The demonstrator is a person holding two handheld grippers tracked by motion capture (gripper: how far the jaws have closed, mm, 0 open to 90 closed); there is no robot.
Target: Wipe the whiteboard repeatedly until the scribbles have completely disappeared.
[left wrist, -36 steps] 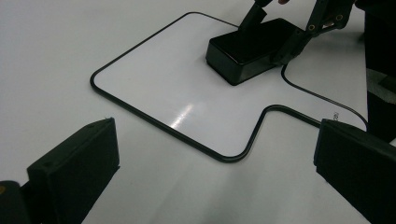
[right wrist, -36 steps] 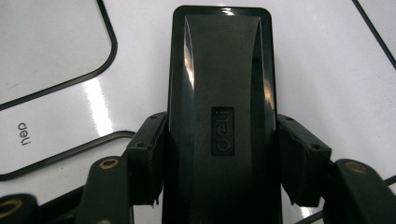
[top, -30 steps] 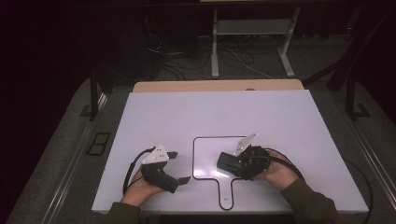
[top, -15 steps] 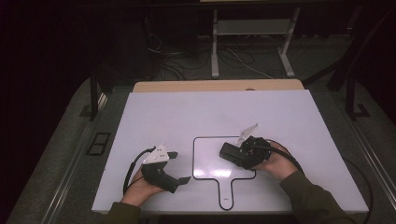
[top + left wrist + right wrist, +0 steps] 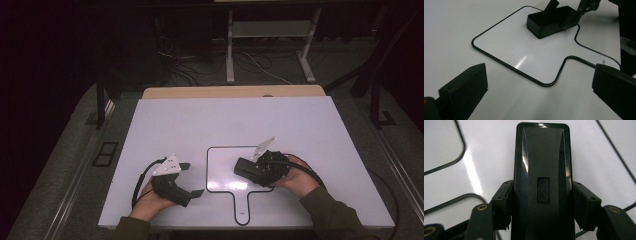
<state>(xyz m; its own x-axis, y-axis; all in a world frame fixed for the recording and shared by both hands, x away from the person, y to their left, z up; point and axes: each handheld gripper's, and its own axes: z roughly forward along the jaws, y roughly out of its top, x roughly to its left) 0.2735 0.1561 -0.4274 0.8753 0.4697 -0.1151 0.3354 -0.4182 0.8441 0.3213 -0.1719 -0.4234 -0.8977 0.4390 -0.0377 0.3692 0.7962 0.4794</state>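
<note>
High view: right gripper (image 5: pixel 243 169), jaws clamped on black plastic eraser block (image 5: pixel 246 168), had shifted w/ it across paddle-shaped whiteboard (image 5: pixel 220 170), prob. wiping; left gripper (image 5: pixel 191 180) idle, jaws apart.

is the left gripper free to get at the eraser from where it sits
Probably not for a grip. The left gripper is open with bare whiteboard between it and the eraser, but the right gripper already clamps the eraser's sides, so only its free end is exposed.
</note>
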